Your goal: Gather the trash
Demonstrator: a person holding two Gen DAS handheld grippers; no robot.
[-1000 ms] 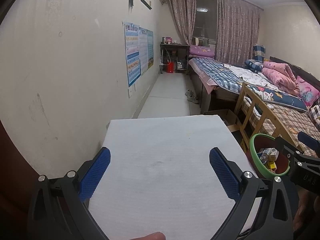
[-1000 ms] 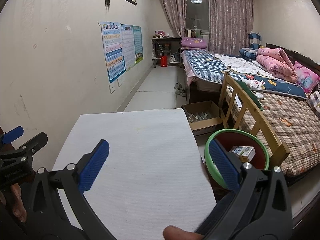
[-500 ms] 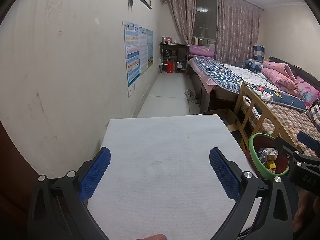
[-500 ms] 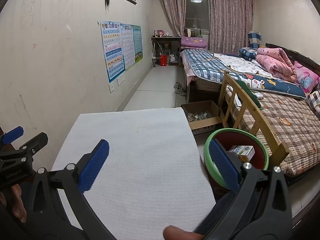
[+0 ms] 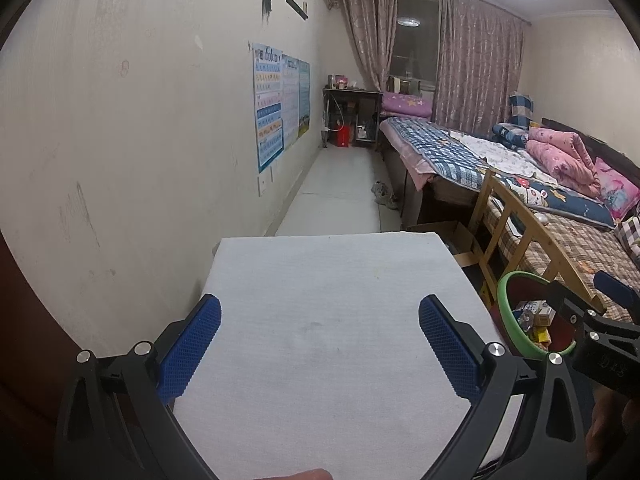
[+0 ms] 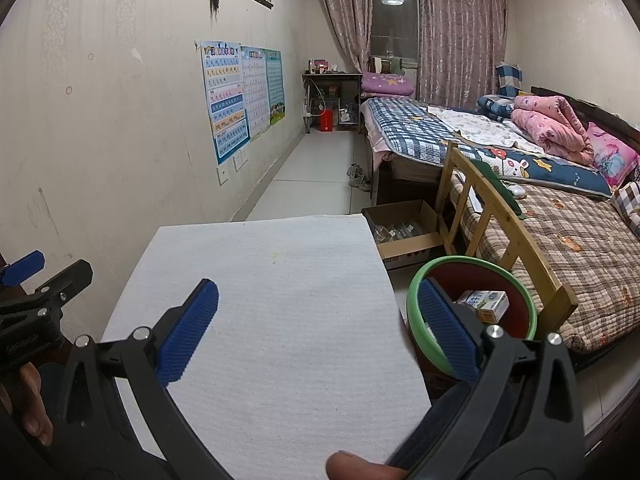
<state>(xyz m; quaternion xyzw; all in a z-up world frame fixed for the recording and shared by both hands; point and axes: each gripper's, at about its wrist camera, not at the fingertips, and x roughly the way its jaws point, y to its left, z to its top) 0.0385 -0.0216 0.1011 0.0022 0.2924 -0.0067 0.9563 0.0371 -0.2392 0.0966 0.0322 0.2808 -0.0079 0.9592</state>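
Note:
My left gripper (image 5: 320, 344) is open and empty above a table covered with a white cloth (image 5: 320, 280). My right gripper (image 6: 320, 332) is open and empty above the same cloth (image 6: 272, 280), near its right edge. A green-rimmed bin (image 6: 424, 280) stands on the floor right of the table; it holds a small white carton (image 6: 484, 304). In the left wrist view the bin (image 5: 506, 300) holds several small boxes and wrappers (image 5: 534, 316), partly hidden by my right gripper's body (image 5: 592, 340). My left gripper's body shows at the left of the right wrist view (image 6: 36, 300).
A wall runs along the table's left side. A wooden bed frame (image 6: 500, 220) with a checked blanket stands right of the bin. An open cardboard box (image 6: 404, 232) with bottles sits on the floor beyond the table. Shoes (image 6: 358, 176) lie farther down the aisle.
Both views have shifted only slightly. The grippers stay open and empty over the cloth.

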